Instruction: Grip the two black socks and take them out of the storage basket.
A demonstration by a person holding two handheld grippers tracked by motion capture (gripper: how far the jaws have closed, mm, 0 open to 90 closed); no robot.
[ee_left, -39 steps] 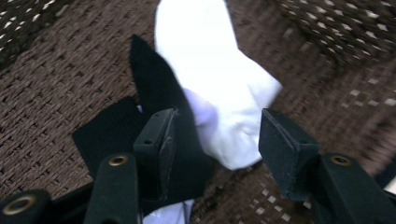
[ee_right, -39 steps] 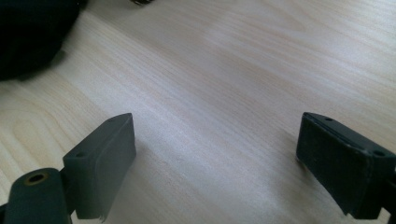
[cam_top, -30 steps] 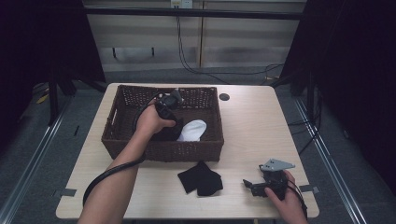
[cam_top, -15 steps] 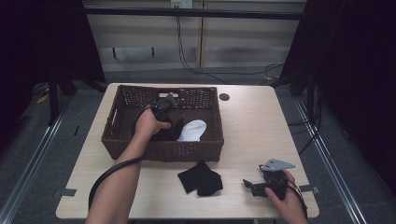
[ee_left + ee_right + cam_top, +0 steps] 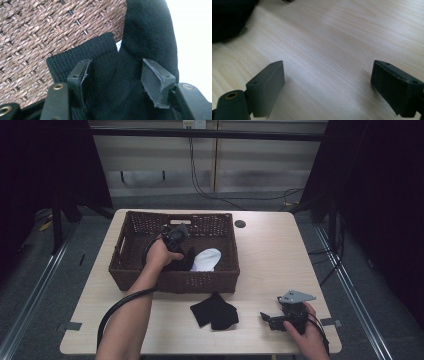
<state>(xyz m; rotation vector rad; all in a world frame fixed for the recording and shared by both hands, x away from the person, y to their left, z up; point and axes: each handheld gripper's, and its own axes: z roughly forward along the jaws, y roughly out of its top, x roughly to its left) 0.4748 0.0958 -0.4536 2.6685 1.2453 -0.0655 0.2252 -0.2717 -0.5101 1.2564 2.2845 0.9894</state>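
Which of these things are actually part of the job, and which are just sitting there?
Part of the job:
left gripper, open around a black sock
wicker basket

Lying about:
white sock
second black sock on the table
right gripper, open, resting on the table

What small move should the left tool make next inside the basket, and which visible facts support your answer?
Probably close the jaws. The left tool is down in the wicker basket with its open jaws straddling the black sock, fabric already lying between the pads. The white sock lies beside it, so a shut here should take the black one alone.
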